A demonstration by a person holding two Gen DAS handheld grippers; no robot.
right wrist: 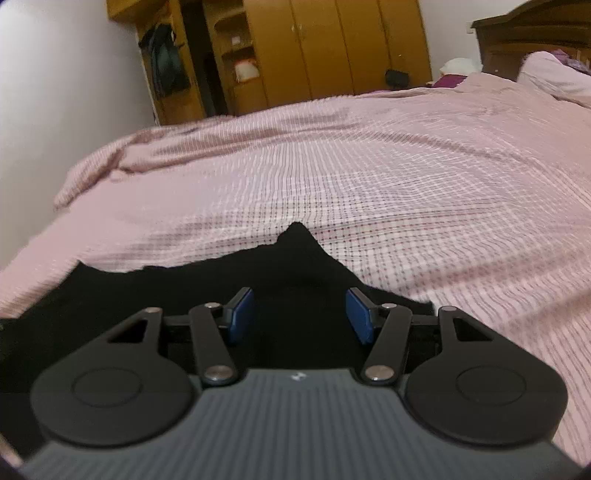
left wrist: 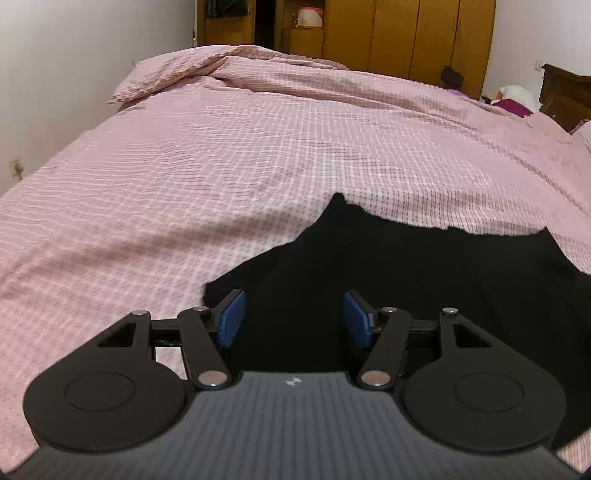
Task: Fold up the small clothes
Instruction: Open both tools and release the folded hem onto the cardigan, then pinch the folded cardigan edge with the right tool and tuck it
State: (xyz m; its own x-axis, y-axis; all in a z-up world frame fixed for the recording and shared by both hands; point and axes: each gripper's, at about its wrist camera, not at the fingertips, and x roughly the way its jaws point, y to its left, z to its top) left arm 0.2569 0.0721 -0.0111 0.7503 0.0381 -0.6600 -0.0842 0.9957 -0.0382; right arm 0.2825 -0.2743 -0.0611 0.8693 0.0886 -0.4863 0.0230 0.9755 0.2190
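The black garment (left wrist: 424, 280) lies on the bed (left wrist: 184, 166), lower right of frame. Left hand-held gripper (left wrist: 293, 319) and right hand-held gripper (right wrist: 300, 315) both spread, apparently empty; closing now risks snagging bedding too.

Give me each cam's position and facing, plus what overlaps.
Left wrist: on the left gripper, tilted down across the pink bedspread toward the wardrobe; its open jaws show over the black garment.
Right wrist: on the right gripper, same heading; open jaws over the garment's other side.
Shared: garment, bedspread, wardrobe.
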